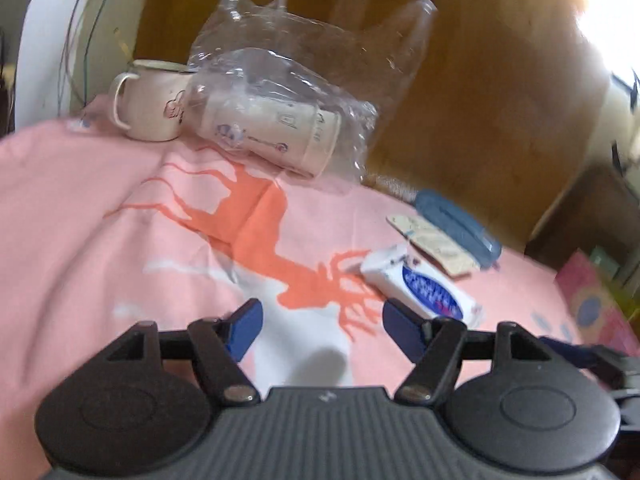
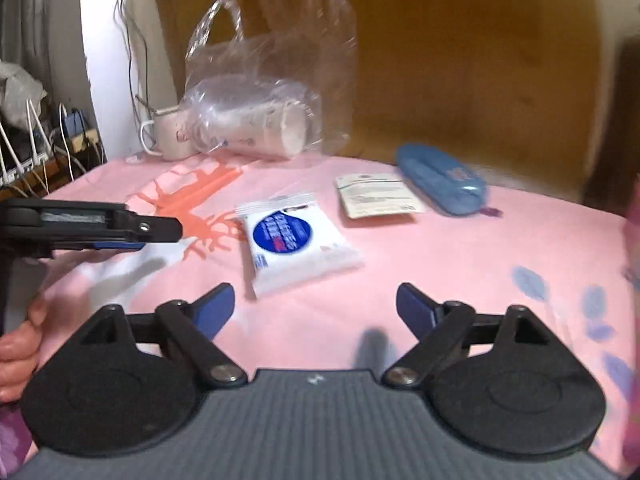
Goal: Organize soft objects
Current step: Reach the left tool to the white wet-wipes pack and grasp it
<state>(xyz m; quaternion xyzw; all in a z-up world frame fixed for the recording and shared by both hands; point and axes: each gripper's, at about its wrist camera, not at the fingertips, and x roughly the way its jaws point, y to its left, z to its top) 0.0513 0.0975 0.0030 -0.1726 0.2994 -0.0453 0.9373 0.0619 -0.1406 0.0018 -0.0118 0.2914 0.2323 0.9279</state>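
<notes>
A white tissue pack (image 1: 420,288) (image 2: 296,240) with a blue label lies on the pink cloth (image 1: 80,220) (image 2: 440,280). My left gripper (image 1: 322,320) hovers open over the cloth, with the pack just beyond its right finger and nothing between the fingers. The right wrist view shows this gripper side-on at the left (image 2: 160,236). My right gripper (image 2: 314,300) is wide open and empty, with the pack a little ahead of its left finger. At the back, a clear plastic bag (image 1: 280,92) (image 2: 260,112) holds a stack of paper cups (image 1: 272,128) (image 2: 268,128) lying on its side.
A cream mug (image 1: 148,104) (image 2: 168,136) stands left of the bag. A flat paper packet (image 1: 436,246) (image 2: 376,196) and a blue case (image 1: 456,224) (image 2: 440,178) lie at the right rear. A wooden board rises behind the table. A person's hand (image 2: 20,344) shows at the left edge.
</notes>
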